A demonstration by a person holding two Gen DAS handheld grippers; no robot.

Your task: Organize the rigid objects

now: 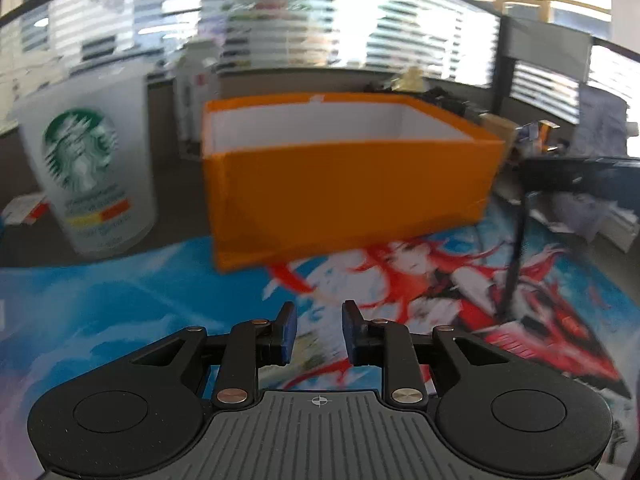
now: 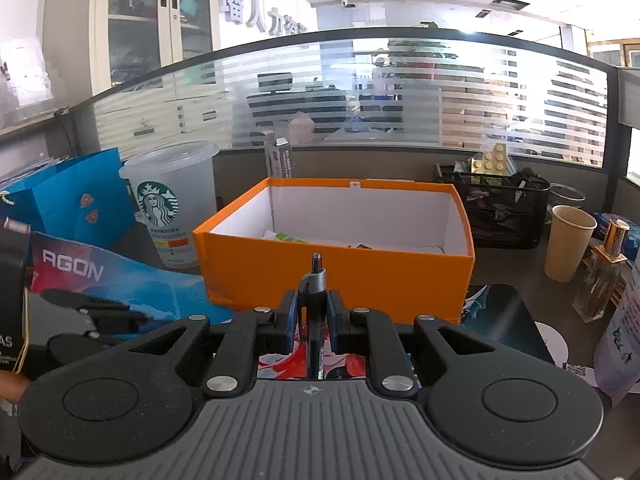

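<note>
Landmark for this report: the orange box (image 2: 336,256), open-topped, standing on the surface with its near wall facing me.

Left of the box stands a frosted Starbucks cup (image 2: 170,208), upright and just beside the box's left wall. Further left of it is a blue paper bag (image 2: 84,204).

My left gripper (image 1: 319,334) hovers low over the printed mat (image 1: 120,300) in front of the box. Its fingers are released, with a clear gap between the blue pads and nothing in it. That view is blurred, so fine detail there is unreliable.

My right gripper (image 2: 312,320) is clenched on a slim dark pen-like tool (image 2: 314,312), held upright with its grey tip above the pads. It sits in front of the box's near wall, not yet over the opening. Some small items already lie on the box floor; I cannot identify them.

Right of the box are a black mesh organiser (image 2: 496,208), a paper cup (image 2: 568,240) and a glass bottle (image 2: 604,276).

Risks, in my judgement:
- The tool is narrow and may pivot or slip between the pads.
- Advancing without lifting would drive it into the near wall and push the box.
- A leftward swing could topple the cup.
</note>
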